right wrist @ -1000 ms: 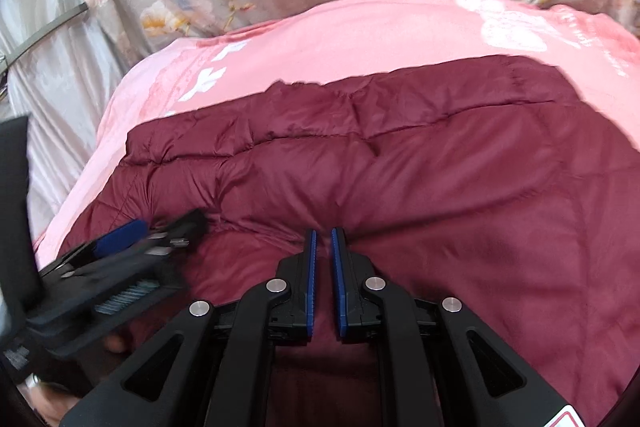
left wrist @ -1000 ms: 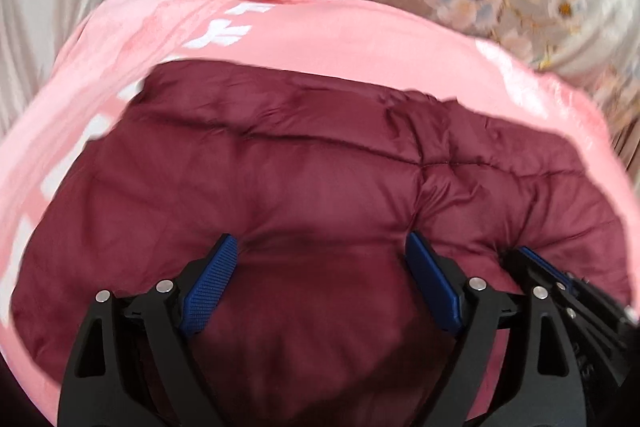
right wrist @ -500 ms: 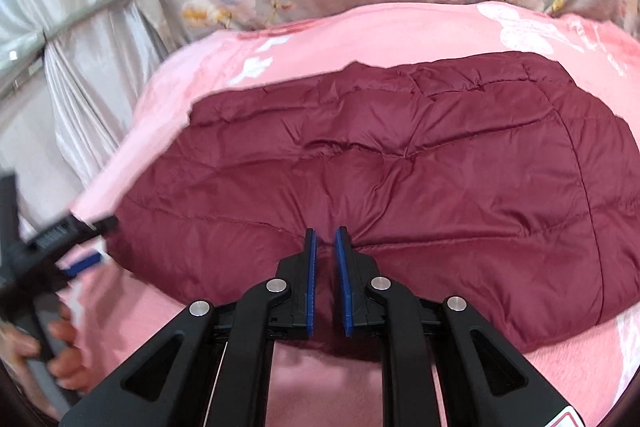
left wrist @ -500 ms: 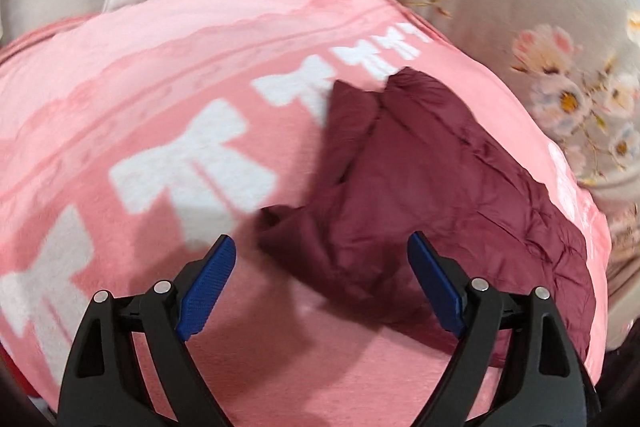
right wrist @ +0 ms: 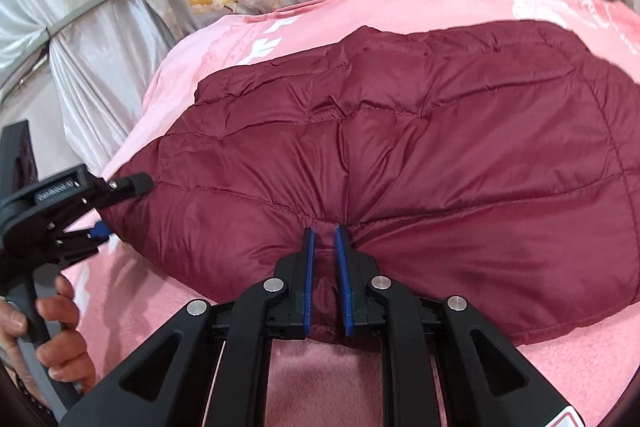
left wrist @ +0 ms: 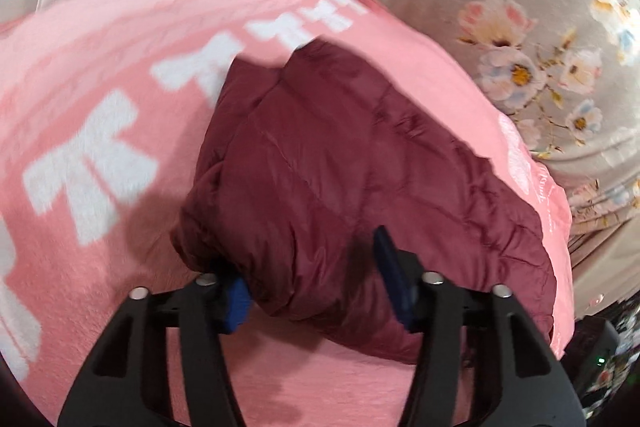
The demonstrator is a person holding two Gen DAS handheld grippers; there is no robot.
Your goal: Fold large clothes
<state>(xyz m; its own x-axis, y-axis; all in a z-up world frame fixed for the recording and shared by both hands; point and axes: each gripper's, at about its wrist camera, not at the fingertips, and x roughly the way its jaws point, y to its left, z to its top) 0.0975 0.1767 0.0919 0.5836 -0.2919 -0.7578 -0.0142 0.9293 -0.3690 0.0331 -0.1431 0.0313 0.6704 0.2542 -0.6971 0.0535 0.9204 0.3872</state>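
Left view: my left gripper (left wrist: pixel 316 283) is closing on the near corner of the puffy dark-red quilted jacket (left wrist: pixel 360 163), at 6 o'clock on the pink bow-print blanket (left wrist: pixel 92 99).
Right view: my right gripper (right wrist: pixel 325 259) pinches the jacket's near edge at 6 o'clock.
Progress: I think the jacket looks partly folded; more folds are left.

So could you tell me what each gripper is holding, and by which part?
The right gripper pinches the near edge of the jacket at its middle. The left gripper is closing on its left end corner, with the fabric between the jaws.
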